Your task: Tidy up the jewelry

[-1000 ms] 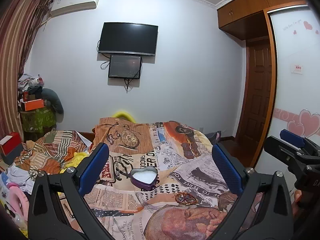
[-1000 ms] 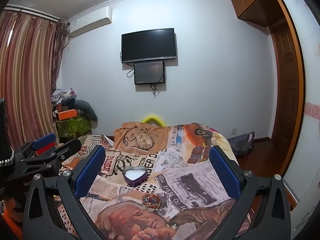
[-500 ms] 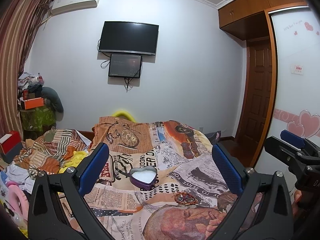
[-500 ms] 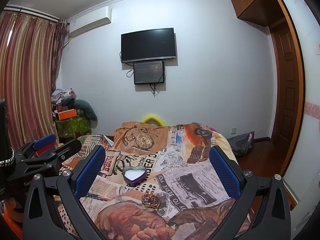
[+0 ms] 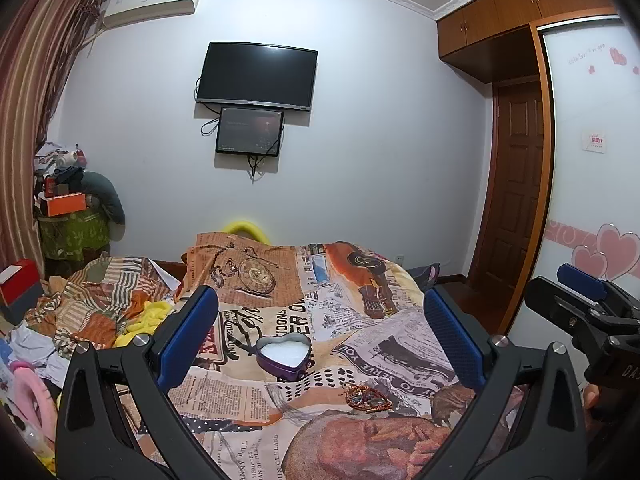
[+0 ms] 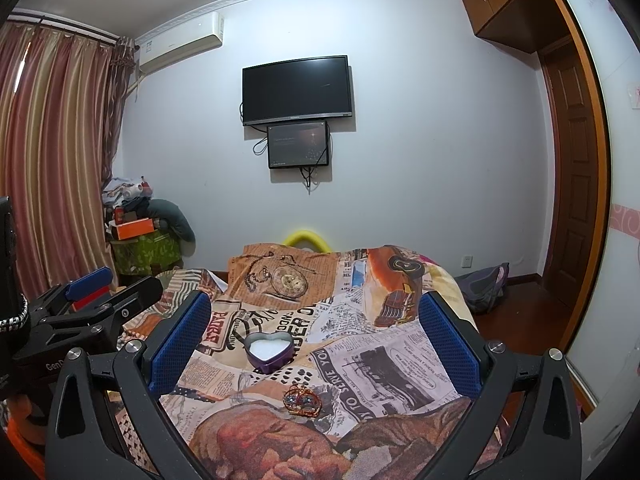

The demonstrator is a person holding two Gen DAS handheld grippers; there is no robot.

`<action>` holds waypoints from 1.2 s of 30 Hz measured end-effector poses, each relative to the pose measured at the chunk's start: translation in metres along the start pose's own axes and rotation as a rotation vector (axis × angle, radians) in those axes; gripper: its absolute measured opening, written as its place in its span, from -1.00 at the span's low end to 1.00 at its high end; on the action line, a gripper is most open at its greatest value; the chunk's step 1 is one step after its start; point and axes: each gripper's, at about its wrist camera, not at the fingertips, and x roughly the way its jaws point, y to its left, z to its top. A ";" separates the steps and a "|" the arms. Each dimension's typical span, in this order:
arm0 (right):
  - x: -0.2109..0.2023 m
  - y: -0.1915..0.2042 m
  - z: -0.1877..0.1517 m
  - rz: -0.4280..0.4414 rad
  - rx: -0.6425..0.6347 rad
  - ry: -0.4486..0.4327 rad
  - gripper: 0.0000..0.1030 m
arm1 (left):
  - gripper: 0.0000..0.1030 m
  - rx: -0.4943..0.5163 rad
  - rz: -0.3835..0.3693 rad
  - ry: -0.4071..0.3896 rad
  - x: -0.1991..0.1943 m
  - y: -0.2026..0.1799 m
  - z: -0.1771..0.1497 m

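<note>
A purple heart-shaped box [image 5: 283, 354] with a white inside sits open on the printed bedspread [image 5: 360, 344]; it also shows in the right wrist view [image 6: 268, 350]. A small gold and dark piece of jewelry [image 5: 366, 397] lies on the spread just in front of it, also in the right wrist view [image 6: 303, 401]. My left gripper [image 5: 320, 336] is open and empty, held above the bed short of both. My right gripper [image 6: 314, 336] is open and empty at about the same distance. Each gripper shows at the edge of the other's view.
A crumpled striped blanket and clothes [image 5: 96, 304] pile up on the bed's left. A red box [image 5: 16, 284] and a cluttered stand [image 5: 72, 220] are at the left wall. A wardrobe [image 5: 592, 200] and door [image 5: 516, 184] stand right.
Both views have shifted only slightly; the box and jewelry stay where they were and both grippers stay open.
</note>
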 end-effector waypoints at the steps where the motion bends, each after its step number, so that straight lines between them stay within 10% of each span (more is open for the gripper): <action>1: 0.000 0.000 0.000 0.000 0.000 0.000 1.00 | 1.00 0.002 0.001 -0.001 0.000 0.000 0.000; 36: 0.025 -0.009 -0.010 -0.013 0.016 0.065 1.00 | 1.00 -0.005 -0.002 0.050 0.026 0.005 -0.003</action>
